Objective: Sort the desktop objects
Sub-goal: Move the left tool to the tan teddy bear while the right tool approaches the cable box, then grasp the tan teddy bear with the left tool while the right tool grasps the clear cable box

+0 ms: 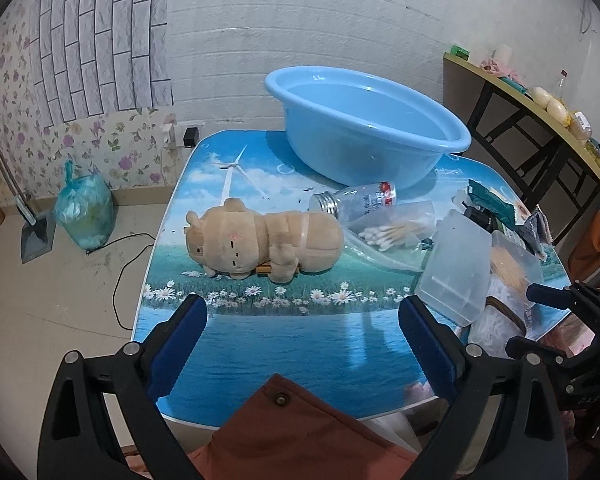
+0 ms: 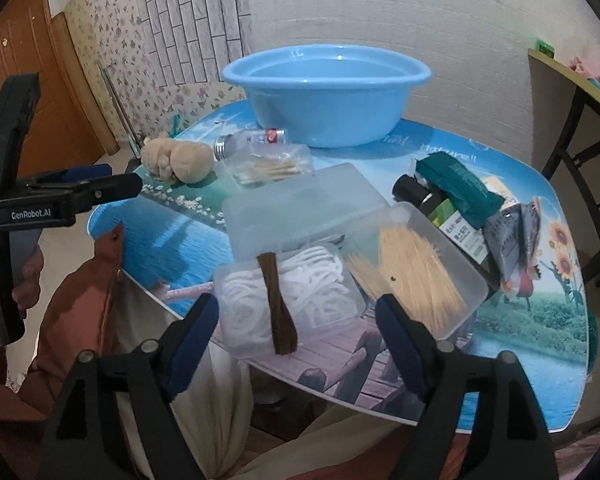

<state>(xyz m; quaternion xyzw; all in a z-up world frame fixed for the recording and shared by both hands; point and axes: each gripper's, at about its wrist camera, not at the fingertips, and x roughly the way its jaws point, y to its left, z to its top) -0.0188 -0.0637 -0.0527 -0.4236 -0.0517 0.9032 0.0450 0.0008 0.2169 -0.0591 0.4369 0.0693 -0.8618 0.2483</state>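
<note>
Two hand-held grippers are hanging open and empty over the near edge of the counter [image 1: 300, 344]: the left hand-held gripper [image 1: 302, 316] facing the plush toy [image 1: 260, 240], the right hand-held gripper [image 2: 296, 312] nearing the clear box of white cord [image 2: 288, 292]. Sorting is seemingly barely starting, since the bottle [image 1: 356, 198], cotton swabs [image 1: 396, 234] and packets [image 2: 460, 184] are lying scattered before the blue basin [image 1: 364, 128]. Labels are staying unreadable.

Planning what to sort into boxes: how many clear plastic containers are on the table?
2. One with white cord sits at the near edge; one with wooden sticks sits beside it, its lid propped open. Others may hide behind the clutter.
</note>
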